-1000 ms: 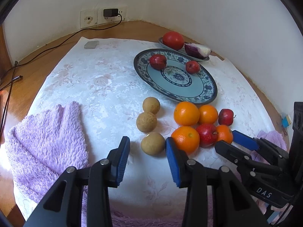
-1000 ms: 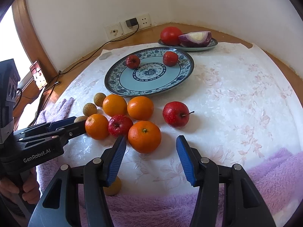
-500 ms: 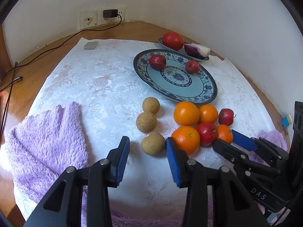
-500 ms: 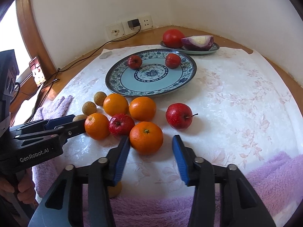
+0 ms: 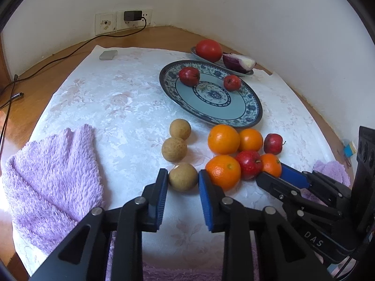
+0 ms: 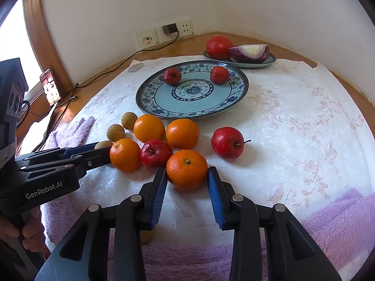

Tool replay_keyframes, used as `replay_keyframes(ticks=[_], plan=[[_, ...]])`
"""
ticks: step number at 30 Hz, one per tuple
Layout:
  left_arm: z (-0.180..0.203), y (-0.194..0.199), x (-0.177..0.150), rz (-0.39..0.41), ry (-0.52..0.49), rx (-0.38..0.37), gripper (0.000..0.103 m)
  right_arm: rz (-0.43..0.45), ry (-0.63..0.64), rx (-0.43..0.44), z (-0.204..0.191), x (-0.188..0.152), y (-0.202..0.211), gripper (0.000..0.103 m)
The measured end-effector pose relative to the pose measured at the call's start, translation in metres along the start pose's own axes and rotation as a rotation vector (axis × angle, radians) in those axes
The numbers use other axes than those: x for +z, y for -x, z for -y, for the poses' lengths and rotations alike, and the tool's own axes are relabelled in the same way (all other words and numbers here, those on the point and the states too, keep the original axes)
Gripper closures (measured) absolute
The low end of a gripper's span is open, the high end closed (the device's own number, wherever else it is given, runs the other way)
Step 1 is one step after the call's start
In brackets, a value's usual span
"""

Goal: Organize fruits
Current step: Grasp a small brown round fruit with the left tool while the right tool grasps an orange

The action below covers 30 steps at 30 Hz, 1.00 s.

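Two handheld grippers close in on loose fruit spread over a white floral cloth (image 6: 293, 121) on a wooden bench (image 5: 58, 70). The right gripper (image 6: 187, 178) has its jaws apart on either side of the nearest orange (image 6: 186, 170), pads just beside or perhaps brushing the peel, not yet clamped. The left gripper (image 5: 183, 182) likewise stands open around the nearest brown longan-like fruit (image 5: 183, 177), the closest of three in a row.

Judged from here, each grasp wants the pads centred on the fruit's widest girth before squeezing, then a straight lift: both are round and likely to roll or squirt out if pinched off-centre. The likely destination is the blue patterned plate (image 6: 150, 107) at the far side, where two small red fruits (image 6: 172, 76) already sit.

Crowding is the hazard. The right gripper's left pad sits close to a red apple (image 6: 156, 152) touching the orange; the left gripper's right pad is against a second orange (image 5: 223, 169). Closing could nudge these neighbours. The two grippers also work near one another.

Around them: a purple fleece towel (image 5: 51, 175) at the near left, a small dish holding a tomato (image 6: 219, 47) and a halved red onion (image 6: 249, 52) at the far right, and a wall charger (image 6: 170, 29) with its cable behind.
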<state>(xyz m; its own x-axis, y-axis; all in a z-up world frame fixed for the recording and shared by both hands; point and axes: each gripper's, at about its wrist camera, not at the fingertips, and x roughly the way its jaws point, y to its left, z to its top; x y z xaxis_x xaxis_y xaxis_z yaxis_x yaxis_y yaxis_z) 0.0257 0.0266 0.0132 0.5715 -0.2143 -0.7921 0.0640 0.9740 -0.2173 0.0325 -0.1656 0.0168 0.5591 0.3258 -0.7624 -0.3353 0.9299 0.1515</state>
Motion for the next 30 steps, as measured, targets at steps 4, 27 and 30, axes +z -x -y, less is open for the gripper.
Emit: replay_keyframes(ticks=[4,27,30], plan=[[0.000,0.003,-0.001,0.001,0.003,-0.002,0.075,0.003,-0.002,0.004,-0.001,0.000,0.002,0.067],[0.016,0.021,0.010,0.029,-0.026,0.000,0.075,0.061,-0.008,0.023,0.001,0.007,0.022,0.067],[0.019,0.022,0.014,0.032,-0.032,0.000,0.075,0.068,-0.008,0.021,0.002,0.008,0.024,0.067]])
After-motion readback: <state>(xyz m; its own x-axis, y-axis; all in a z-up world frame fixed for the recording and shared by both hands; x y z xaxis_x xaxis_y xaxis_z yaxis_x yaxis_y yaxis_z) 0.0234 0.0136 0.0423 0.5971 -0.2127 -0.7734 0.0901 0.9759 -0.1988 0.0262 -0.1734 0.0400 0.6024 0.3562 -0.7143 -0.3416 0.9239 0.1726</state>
